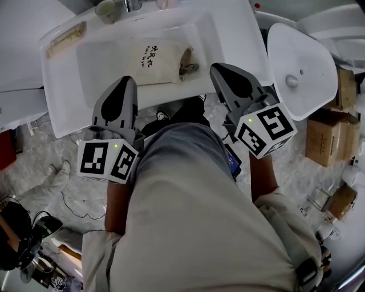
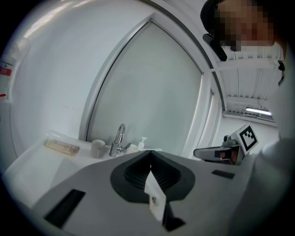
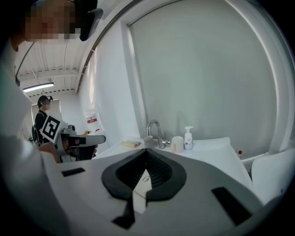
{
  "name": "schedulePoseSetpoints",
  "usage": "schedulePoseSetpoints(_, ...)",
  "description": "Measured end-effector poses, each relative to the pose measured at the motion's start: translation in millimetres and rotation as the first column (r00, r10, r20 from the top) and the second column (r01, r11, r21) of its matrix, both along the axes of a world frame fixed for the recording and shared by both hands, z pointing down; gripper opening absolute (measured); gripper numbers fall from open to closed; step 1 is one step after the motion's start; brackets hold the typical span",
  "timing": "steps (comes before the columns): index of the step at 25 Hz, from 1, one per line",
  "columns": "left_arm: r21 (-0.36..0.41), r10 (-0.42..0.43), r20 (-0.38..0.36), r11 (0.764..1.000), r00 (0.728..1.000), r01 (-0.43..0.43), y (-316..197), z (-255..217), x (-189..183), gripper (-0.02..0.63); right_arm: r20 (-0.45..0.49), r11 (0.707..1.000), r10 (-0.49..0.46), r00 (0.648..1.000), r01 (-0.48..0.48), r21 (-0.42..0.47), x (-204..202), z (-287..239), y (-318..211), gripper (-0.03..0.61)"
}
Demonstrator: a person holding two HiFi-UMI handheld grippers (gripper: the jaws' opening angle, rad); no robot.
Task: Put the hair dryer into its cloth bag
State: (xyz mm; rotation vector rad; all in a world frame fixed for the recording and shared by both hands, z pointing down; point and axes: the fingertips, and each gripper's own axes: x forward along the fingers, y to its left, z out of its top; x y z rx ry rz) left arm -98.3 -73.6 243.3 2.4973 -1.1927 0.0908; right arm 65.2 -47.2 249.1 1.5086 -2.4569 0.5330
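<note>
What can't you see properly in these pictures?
Head view: what is inside the cloth bag; its own cloth covers it.
Head view: the faucet; the top edge cuts it off.
Left gripper view: the bag; the shut left tool fills the lower picture.
Right gripper view: the bag too; the shut right tool blocks it.

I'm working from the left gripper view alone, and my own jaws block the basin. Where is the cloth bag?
Observer: In the head view the cloth bag lies flat in the basin of the sink, with its bunched end on the right gripper's side.
Operator: Is that gripper holding anything?
Observer: No. The right gripper view shows its jaws together with nothing between them.
</note>
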Motion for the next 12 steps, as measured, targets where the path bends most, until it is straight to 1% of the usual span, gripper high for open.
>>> schedulePoseSetpoints(3,-0.005,0.022,0.000,1.000,1.000,-0.022,5.9,3.9,5.4,0.008,0.010,1.000,-0.012,1.000,0.012,-0.015,-3.6,5.3,4.4,0.009)
schedulePoseSetpoints(8,-0.039,0.039,0.010,0.999,0.999,-0.038,11.4,16.0,9.0,0.008,0.010,0.999,0.007,1.000,-0.007,-0.040,-1.9,16.6,8.9,0.009)
schedulePoseSetpoints(12,-0.038,0.075,0.038,0.997,0.996,-0.073,12.9,20.1,11.2,0.008,-0.001,0.999,0.023,1.000,-0.023,-0.026,0.1,17.0,8.7,0.009)
